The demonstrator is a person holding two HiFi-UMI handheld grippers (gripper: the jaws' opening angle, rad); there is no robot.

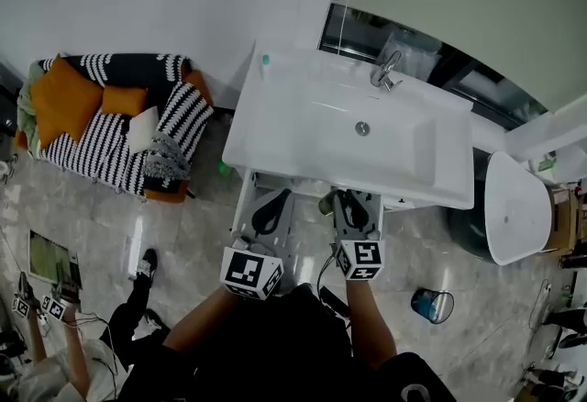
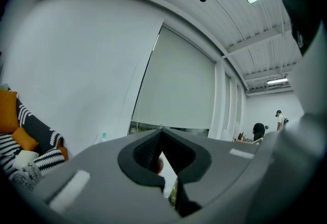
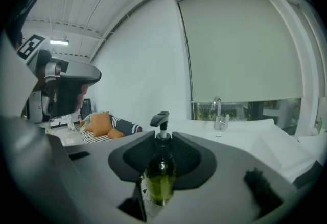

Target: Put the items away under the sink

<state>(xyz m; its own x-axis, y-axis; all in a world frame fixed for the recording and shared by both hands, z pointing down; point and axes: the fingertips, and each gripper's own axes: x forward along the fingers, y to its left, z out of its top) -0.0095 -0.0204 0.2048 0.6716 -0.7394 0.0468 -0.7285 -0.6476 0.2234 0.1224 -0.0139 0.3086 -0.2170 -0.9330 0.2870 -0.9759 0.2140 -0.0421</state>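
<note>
In the head view a white sink point(image 1: 303, 129) with a chrome tap point(image 1: 385, 72) stands before me, and both grippers point at its front edge. My right gripper point(image 3: 162, 142) is shut on a dark green pump bottle point(image 3: 161, 174), which stands upright between the pads with its black pump head above them. The same bottle point(image 1: 326, 204) shows olive just left of the right gripper point(image 1: 353, 207). My left gripper point(image 2: 161, 133) has its fingertips meeting; a small reddish bit shows in the slit below them, and I cannot tell what it is. From above the left gripper point(image 1: 268, 209) sits left of the right one.
A striped sofa point(image 1: 110, 120) with orange cushions stands to the left. A small teal-capped bottle point(image 1: 266, 62) sits on the sink's back left corner. To the right are a white round seat point(image 1: 516, 207) and a blue bin point(image 1: 431, 306). Another person point(image 1: 46, 336) crouches at bottom left.
</note>
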